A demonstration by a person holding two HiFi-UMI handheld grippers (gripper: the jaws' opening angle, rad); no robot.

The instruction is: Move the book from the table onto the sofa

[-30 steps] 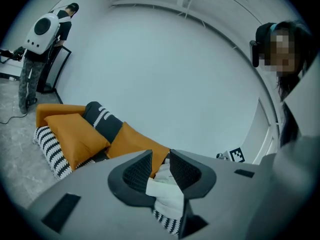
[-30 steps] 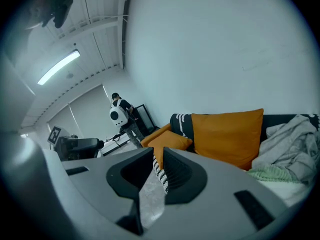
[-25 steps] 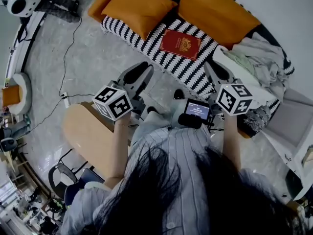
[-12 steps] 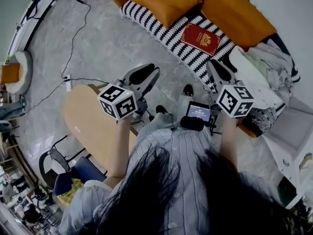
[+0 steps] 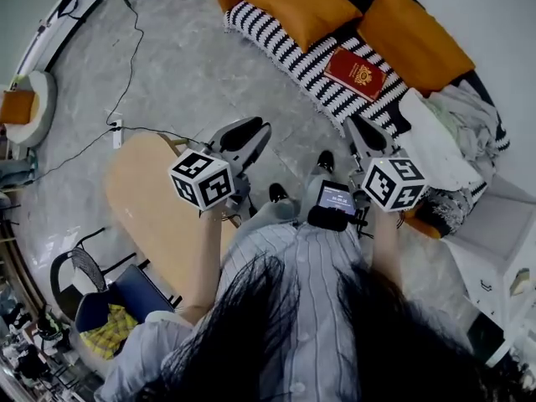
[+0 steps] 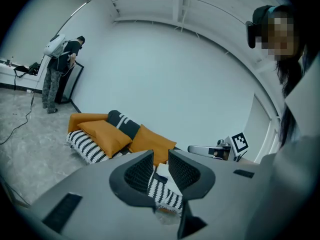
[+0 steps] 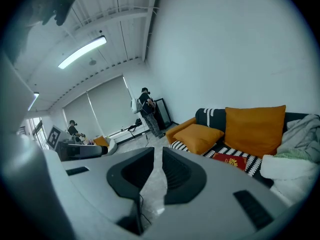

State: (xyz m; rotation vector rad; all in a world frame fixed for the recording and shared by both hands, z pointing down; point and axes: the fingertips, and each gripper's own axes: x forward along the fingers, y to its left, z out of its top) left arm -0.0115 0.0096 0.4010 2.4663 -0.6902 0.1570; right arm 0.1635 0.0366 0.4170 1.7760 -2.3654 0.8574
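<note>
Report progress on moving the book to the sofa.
Done: the book lies flat on the sofa, on its striped seat. In hand: nothing. The left gripper and the right gripper each have their jaws slightly apart with nothing between them. Left: probably nothing, as the visible part of the table holds no book.

- A red book (image 5: 360, 74) lies flat on the striped sofa (image 5: 276, 36), beside 2 orange cushions (image 5: 306, 5).
- The left gripper (image 5: 249, 132) and right gripper (image 5: 365, 131) hang over grey floor (image 5: 193, 74), both well apart from the book.
- A rounded wooden table (image 5: 151, 212) stands at the person's left.
</note>
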